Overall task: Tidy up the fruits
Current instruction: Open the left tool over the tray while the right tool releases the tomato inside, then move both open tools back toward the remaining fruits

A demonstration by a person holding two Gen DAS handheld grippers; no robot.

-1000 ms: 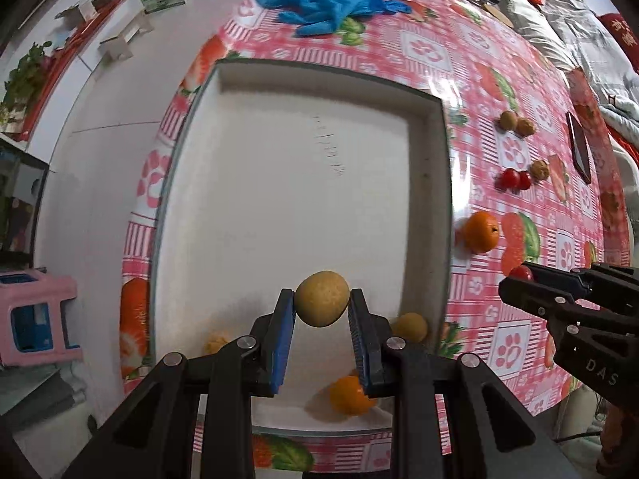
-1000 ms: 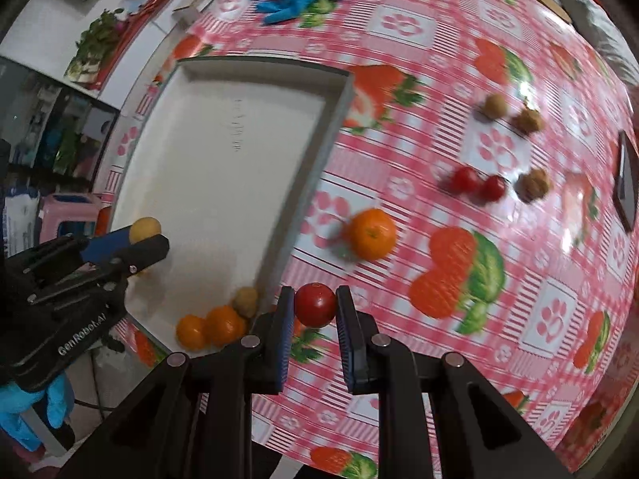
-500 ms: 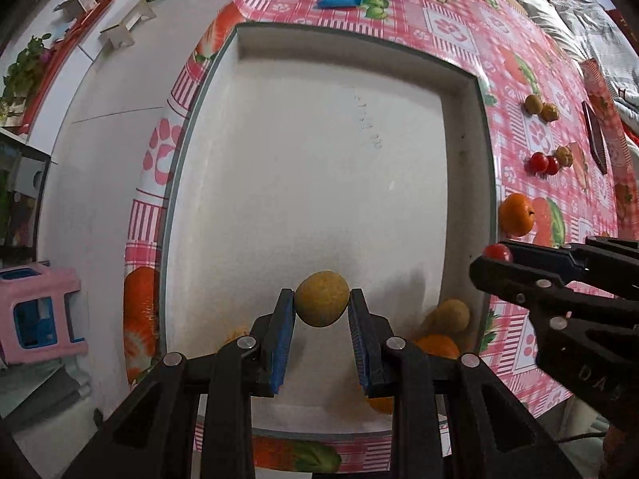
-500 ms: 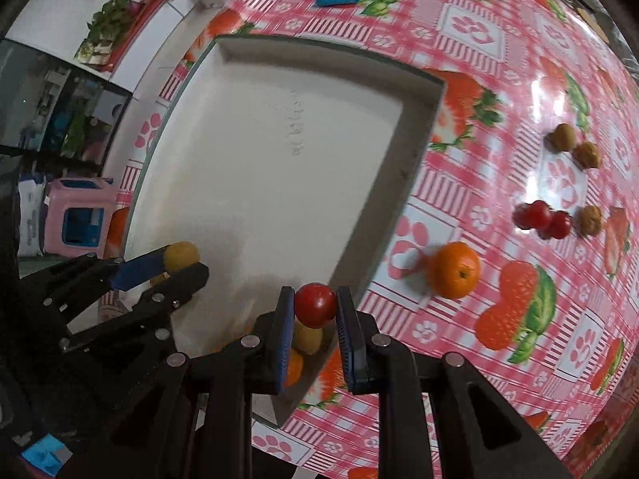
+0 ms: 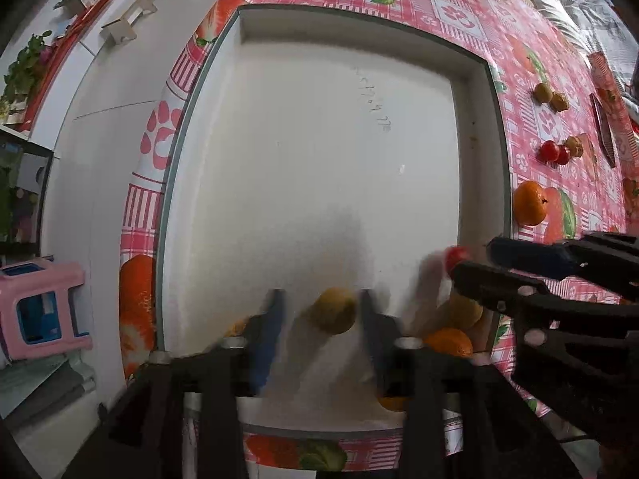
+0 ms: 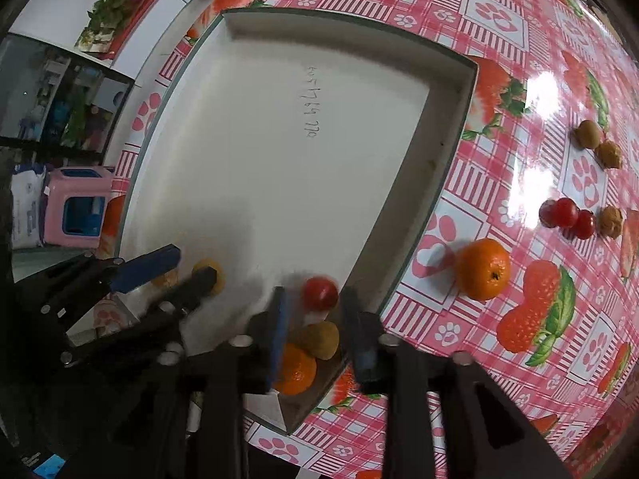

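Left wrist view puts your left gripper (image 5: 321,315) pointing down into the near end of the white tray (image 5: 483,127), and its jaws have just been opening: the yellow-brown round fruit (image 5: 333,311) sits between them with a gap on each side, so it looks released. Your right gripper (image 6: 311,311) has also just been opening, and the red cherry tomato (image 6: 319,293) lies between its jaws, apparently clear of both pads, over the tray's near right corner. Directly below it sit another yellow-brown fruit (image 6: 321,339) and an orange (image 6: 295,369), touching each other against the tray wall.

What remains lies outside the tray, to the right on the pink fruit-print tablecloth (image 6: 499,20), so your right hand is the nearer one. Closest is the loose orange (image 6: 483,269), just beside the tray wall; farther off are two cherry tomatoes (image 6: 565,215) and several brown walnut-like pieces (image 6: 609,153). All are round, so no long axis matters.

Handwritten digits (image 6: 309,103) run across the tray floor, too faint to read with confidence.
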